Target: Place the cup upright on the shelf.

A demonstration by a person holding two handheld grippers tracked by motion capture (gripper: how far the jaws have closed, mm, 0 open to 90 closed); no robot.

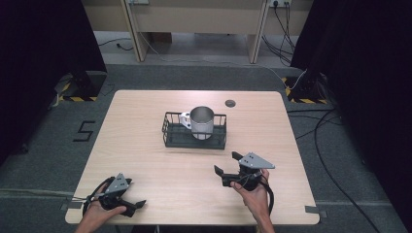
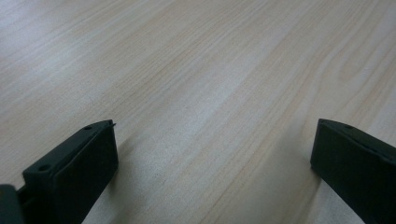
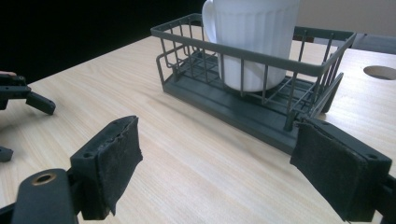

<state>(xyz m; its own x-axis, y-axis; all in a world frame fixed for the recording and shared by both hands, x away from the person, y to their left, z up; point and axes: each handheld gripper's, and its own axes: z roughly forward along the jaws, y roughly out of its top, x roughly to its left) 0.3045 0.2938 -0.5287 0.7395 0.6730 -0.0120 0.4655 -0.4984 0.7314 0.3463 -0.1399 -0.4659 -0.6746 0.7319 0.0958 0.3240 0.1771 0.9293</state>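
Standing upright in the dark wire basket [image 1: 171, 127] at mid-table: one white ribbed mug [image 1: 200, 122], handle to the left, untouched by either tool. Right gripper [image 1: 227, 163], jaws spread wide and empty, sits near the table's front edge and points toward the basket, well apart from it; left gripper [image 1: 138, 205], jaws likewise spread and empty, rests low over bare wooden table [image 1: 145, 160] at the near-left corner. Progress, by my judgement: nothing grasped yet, approach barely begun, the whole handling of mug and basket left to do.
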